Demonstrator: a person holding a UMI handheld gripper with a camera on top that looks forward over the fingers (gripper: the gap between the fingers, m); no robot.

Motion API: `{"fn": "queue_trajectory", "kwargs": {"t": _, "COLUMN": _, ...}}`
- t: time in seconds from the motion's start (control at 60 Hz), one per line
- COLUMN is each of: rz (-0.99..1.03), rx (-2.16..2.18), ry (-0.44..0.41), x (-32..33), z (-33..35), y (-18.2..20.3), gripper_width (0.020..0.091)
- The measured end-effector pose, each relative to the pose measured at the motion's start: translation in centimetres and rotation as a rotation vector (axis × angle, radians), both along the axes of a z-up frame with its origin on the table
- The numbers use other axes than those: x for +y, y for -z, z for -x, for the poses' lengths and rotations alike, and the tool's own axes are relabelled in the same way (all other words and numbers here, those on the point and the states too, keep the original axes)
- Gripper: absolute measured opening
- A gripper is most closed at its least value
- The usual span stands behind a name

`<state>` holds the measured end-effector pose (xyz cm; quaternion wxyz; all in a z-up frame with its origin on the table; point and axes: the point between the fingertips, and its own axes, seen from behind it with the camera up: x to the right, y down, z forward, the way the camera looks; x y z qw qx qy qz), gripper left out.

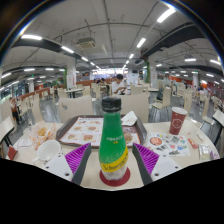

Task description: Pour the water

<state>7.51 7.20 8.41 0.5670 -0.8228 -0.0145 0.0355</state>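
Bottle (pixel 113 142): green, stands straight up, dark cap on top.
Gripper (pixel 112 160): fingers press both bottle sides.
Cup (pixel 177 121): red, on the bench (pixel 160 165).

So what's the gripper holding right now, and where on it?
The green bottle stands between the fingers, low on its body; whether both pads press on it cannot be told.

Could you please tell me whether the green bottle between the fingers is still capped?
Capped: the green bottle stands upright on the table with its dark cap on, between the tool's fingers.
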Motion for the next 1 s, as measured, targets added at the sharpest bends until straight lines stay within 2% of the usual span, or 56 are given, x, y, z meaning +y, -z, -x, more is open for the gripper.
{"fn": "queue_trajectory", "kwargs": {"t": 0.2, "rz": 0.061, "rx": 0.021, "ry": 0.091, "x": -5.5, "z": 0.2, "y": -2.9, "gripper_width": 0.0852}}
{"fn": "queue_trajectory", "kwargs": {"t": 0.4, "rz": 0.175, "rx": -0.001, "ry": 0.116, "x": -14.1, "z": 8.5, "y": -6.3, "gripper_width": 0.085}}
{"fn": "queue_trajectory", "kwargs": {"t": 0.533, "rz": 0.23, "rx": -0.012, "ry": 0.111, "x": -17.8, "z": 15.5, "y": -7.9, "gripper_width": 0.0852}}
{"fn": "queue_trajectory", "kwargs": {"t": 0.8, "rz": 0.206, "rx": -0.062, "ry": 0.083, "x": -21.3, "z": 26.1, "y": -12.9, "gripper_width": 0.0842}}
{"fn": "queue_trajectory", "kwargs": {"t": 1.0, "rz": 0.247, "rx": -0.02, "ry": 0.06, "x": -22.7, "z": 30.2, "y": -12.7, "gripper_width": 0.0839}}
